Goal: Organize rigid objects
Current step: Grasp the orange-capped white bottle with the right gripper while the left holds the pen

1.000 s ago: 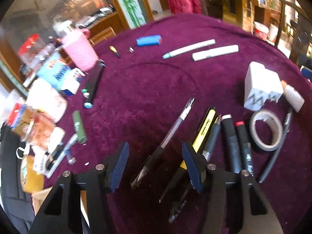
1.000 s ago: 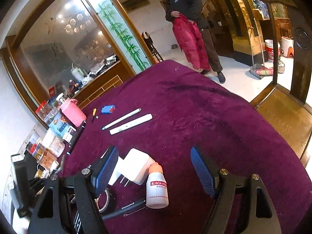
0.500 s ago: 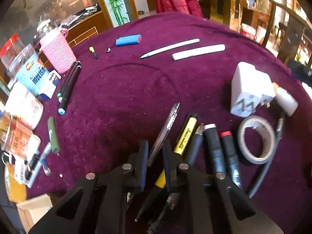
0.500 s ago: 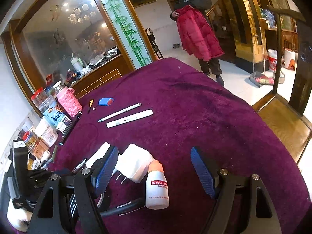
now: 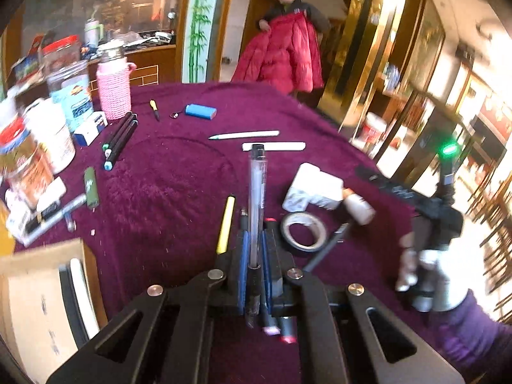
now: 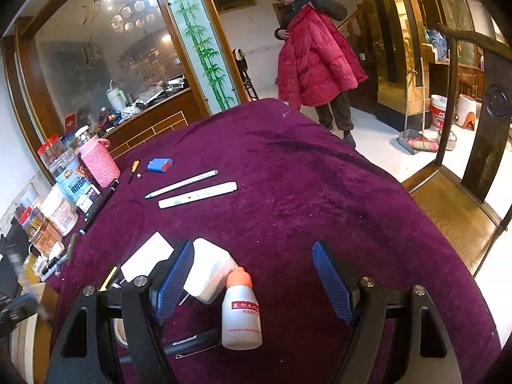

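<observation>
Each tool [image 6: 252, 275] has black angular arms, silver screws, ribbed blue pads [image 6: 332, 278]; a purple sleeve [image 5: 473, 336]

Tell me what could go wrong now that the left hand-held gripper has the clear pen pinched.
1. The left hand-held gripper grips the clear pen near its back end, so the long free end could swing or slip.
2. The pen tip points toward the white marker; moving forward low could knock it.
3. The small bottle stands between the right hand-held gripper's open jaws and could tip.
</observation>
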The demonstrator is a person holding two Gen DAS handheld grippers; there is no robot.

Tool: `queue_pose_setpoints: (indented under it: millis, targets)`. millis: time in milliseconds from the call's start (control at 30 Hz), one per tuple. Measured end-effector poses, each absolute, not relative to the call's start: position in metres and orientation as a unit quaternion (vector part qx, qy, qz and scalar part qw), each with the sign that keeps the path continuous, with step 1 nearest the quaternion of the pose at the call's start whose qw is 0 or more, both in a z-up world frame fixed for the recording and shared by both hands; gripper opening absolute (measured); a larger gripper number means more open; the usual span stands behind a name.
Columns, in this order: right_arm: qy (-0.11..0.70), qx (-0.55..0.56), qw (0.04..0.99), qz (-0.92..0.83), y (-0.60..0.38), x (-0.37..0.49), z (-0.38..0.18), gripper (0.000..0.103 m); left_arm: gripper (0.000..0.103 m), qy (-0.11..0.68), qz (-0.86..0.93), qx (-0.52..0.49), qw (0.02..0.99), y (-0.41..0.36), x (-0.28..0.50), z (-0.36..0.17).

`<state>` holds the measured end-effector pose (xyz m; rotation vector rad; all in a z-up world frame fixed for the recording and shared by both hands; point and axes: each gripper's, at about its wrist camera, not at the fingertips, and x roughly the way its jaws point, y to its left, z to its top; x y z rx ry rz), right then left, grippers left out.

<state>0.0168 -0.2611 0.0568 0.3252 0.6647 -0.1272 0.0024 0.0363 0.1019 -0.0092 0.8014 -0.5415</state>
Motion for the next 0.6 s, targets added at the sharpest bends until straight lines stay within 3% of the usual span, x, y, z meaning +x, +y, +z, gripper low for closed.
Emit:
queue_pose_setpoints:
  millis: [267, 600]
  targets:
    - [0.336, 0.167, 0.925, -0.065, -0.266, 0.020, 0.050, 0.080, 0.008, 0.350, -0.262, -0.072, 0.897, 0.071, -0.054, 0.117]
    - [0.377, 0.287, 0.880, -0.026, -0.303, 0.023, 0.030, 0.080, 0.008, 0.330, -0.277, -0.123, 0.894, 0.101, -0.099, 0.123]
